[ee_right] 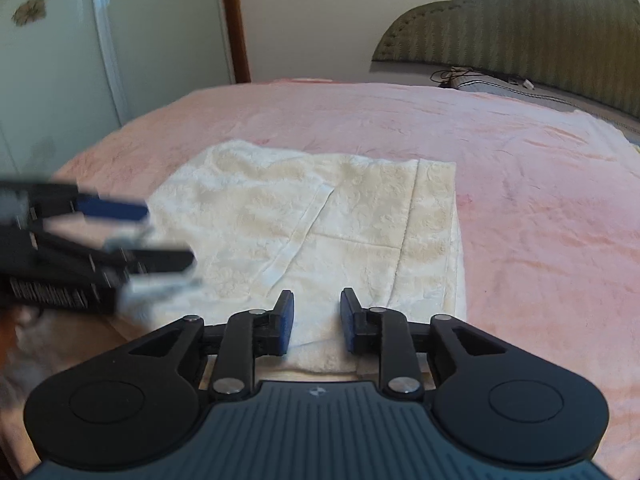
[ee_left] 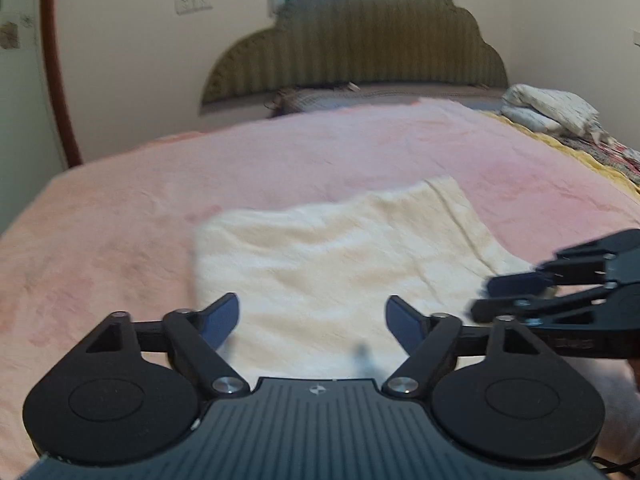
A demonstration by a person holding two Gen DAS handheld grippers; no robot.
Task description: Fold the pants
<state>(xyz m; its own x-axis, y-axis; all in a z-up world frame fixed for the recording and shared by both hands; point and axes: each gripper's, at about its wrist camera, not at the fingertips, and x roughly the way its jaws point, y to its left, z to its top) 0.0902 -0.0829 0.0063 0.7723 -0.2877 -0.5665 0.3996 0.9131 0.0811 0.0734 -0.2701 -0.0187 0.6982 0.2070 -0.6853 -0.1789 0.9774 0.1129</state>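
Folded pants on pink bed

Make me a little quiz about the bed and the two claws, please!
1. True or false: the cream pants lie folded on the pink blanket.
2. Which stands wider open: left claw or right claw?
3. What lies at the bed's far right corner in the left view?

Key: 1 true. 2 left claw; neither holds cloth. 3 a pile of pale folded laundry.

Pink blanket, green headboard
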